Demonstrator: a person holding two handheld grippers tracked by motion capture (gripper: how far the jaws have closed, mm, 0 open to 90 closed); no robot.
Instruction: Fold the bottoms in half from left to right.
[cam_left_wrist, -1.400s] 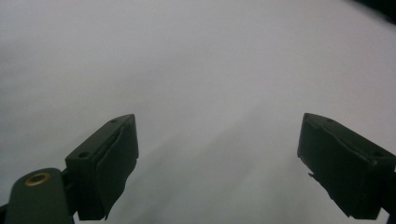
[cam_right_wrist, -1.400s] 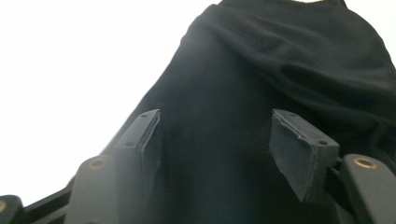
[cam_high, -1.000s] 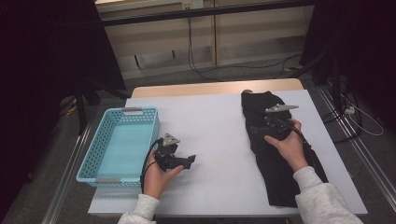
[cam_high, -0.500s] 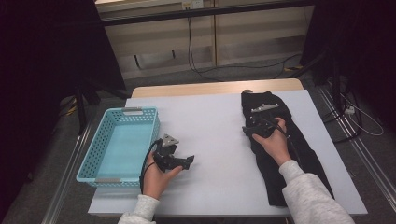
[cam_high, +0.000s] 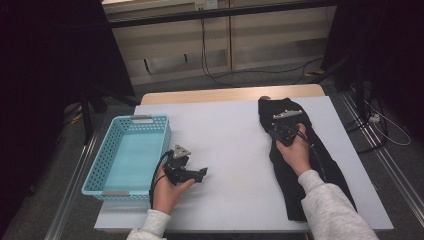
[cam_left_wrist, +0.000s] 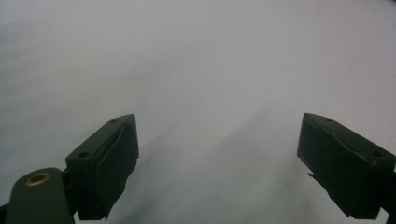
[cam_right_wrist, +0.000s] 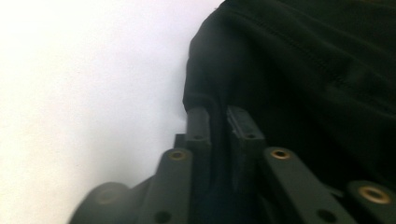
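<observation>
The black garment (cam_high: 300, 165) lies lengthwise along the right side of the white table (cam_high: 230, 140), well apart from the blue basket (cam_high: 127, 155). My right gripper (cam_right_wrist: 219, 121) has just been closing and now pinches a fold at the garment's edge. My left gripper (cam_left_wrist: 217, 158) rests beside the basket, jaws wide and holding nothing.

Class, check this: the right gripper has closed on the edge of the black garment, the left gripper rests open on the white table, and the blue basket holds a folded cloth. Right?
Not quite: the blue basket is empty, as the high view shows. The rest stands.
</observation>
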